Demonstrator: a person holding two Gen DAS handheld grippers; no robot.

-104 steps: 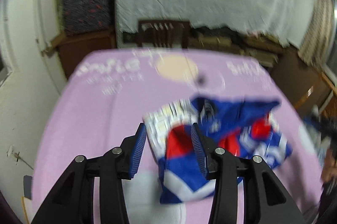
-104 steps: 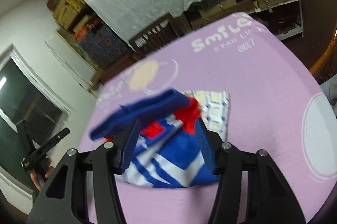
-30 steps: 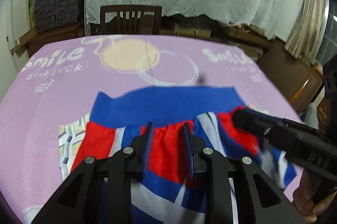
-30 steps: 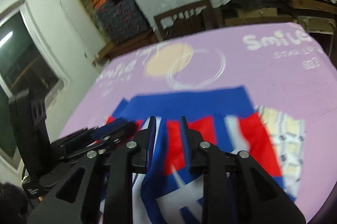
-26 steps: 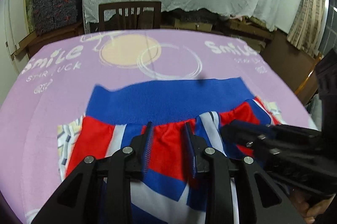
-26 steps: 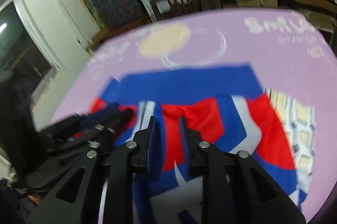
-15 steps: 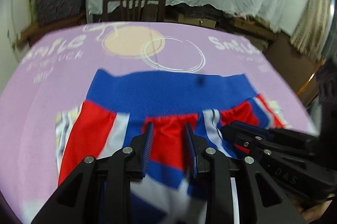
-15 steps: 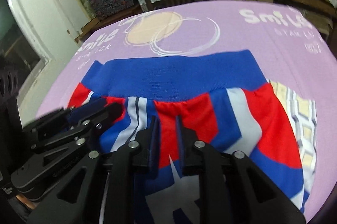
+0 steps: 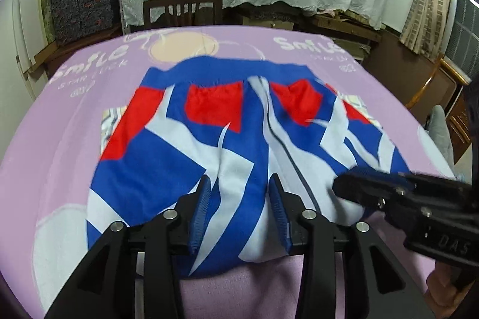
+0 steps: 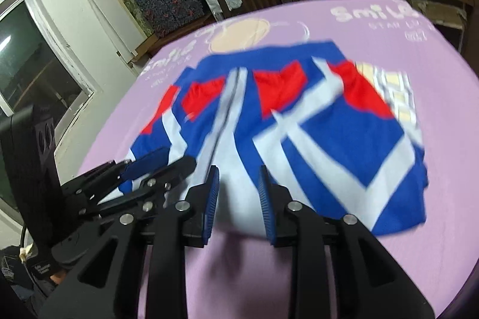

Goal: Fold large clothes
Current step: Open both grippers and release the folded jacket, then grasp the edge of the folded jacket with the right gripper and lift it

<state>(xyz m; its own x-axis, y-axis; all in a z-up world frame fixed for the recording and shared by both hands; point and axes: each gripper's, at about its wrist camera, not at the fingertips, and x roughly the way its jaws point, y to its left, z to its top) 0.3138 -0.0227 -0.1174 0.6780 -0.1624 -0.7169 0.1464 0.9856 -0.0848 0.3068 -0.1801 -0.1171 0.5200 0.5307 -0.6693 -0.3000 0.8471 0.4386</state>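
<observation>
A: Risk noted, left side first. The left gripper (image 9: pixel 239 214) is seen with its jaws opening, the near fold of the jacket (image 9: pixel 245 145) lying between the pads but not pinched. If the fabric is let go before it is flat, the bulging near edge may spring back and the fold may be lost.

B: Agreed. The same is judged for the right gripper (image 10: pixel 238 205): its jaws are opening at a narrow gap, white cloth is seen between the pads, and no grip is evident. A pad caught on the cloth during withdrawal could drag the layer askew.

A: A checked cloth (image 9: pixel 110 121) is trapped under the jacket's left edge and could be pulled along.

B: Appearance of the garment is recorded: blue, red and white panels, a blue ribbed band (image 9: pixel 227 70) at the far edge, a zip line down the middle.

A: Location is recorded: it is spread on the purple tablecloth (image 9: pixel 54 124), roughly central, its near edge humped in front of both grippers. The right-wrist view is blurred, so finer creases cannot be told.
</observation>
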